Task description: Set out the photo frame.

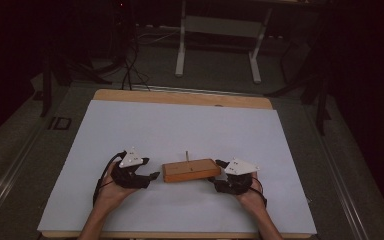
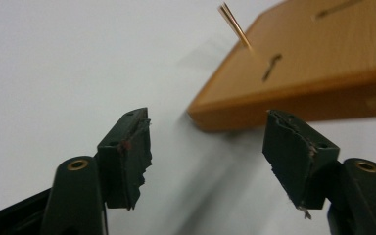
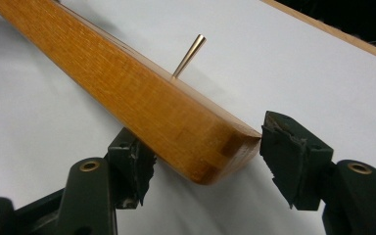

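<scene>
High view: a flat wooden block (image 1: 190, 170) lies on the white sheet (image 1: 180, 130) covering the bench (image 1: 130, 95), toward the near edge and about midway between left and right. A thin pin (image 1: 186, 155) stands up from the block's top, near its far edge. In the left gripper view the block's top also shows narrow slots (image 2: 272, 67).

The right tool (image 1: 214, 180) is at the block's right end. In the right gripper view, the corner of the block sits between its two black jaws; the left pad (image 3: 136, 164) rests against the block's side and the other pad is just at the corner, so the tool appears to grip the block's end.

The left tool (image 1: 152, 176) sits just beside the block's left end, apart from it. In the left gripper view its jaws stand wide open with nothing between them, the block's corner lying beyond the fingertips (image 2: 129, 147).

Each tool is held in a hand, the forearms coming in from the near edge of the bench.
</scene>
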The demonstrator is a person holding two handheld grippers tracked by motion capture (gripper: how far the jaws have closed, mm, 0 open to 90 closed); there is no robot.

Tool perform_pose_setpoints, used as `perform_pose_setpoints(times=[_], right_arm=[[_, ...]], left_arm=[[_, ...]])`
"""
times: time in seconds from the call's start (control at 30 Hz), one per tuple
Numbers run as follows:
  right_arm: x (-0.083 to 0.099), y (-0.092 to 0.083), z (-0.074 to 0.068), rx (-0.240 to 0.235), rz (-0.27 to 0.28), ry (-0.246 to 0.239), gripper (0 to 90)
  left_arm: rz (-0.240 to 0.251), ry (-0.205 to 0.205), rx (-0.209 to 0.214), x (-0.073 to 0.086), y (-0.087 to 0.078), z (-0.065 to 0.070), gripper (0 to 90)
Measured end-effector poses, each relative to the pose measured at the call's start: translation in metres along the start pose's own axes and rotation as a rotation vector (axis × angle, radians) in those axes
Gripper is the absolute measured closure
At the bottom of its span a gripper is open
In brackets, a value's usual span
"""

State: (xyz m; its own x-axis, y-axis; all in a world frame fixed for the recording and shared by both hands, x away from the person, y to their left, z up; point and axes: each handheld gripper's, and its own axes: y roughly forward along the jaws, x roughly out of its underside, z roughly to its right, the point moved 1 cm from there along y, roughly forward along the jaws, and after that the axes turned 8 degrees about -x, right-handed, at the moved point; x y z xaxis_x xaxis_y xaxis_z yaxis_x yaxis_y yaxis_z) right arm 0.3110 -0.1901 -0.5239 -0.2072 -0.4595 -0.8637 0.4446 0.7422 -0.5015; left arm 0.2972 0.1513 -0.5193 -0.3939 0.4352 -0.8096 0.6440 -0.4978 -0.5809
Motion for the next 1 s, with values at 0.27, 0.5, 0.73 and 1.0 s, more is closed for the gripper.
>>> perform_pose_setpoints(times=[0.27, 0.5, 0.73, 1.0], right_arm=[[0.0, 0.0, 0.0, 0.001, 0.002, 0.006, 38.4], [-0.001, 0.0, 0.001, 0.0, 0.003, 0.008, 38.7], [-0.001, 0.0, 0.001, 0.001, 0.006, 0.007, 38.7], [-0.002, 0.001, 0.002, 0.0, 0.004, 0.002, 38.6]], left_arm=[[-0.008, 0.07, 0.014, 0.0, 0.001, 0.014, 28.9], [0.0, 0.12, 0.034, -0.005, 0.006, 0.023, 27.0], [0.02, 0.141, 0.009, -0.01, 0.011, 0.03, 21.8], [0.043, 0.169, 0.01, -0.015, 0.018, 0.034, 23.3]])
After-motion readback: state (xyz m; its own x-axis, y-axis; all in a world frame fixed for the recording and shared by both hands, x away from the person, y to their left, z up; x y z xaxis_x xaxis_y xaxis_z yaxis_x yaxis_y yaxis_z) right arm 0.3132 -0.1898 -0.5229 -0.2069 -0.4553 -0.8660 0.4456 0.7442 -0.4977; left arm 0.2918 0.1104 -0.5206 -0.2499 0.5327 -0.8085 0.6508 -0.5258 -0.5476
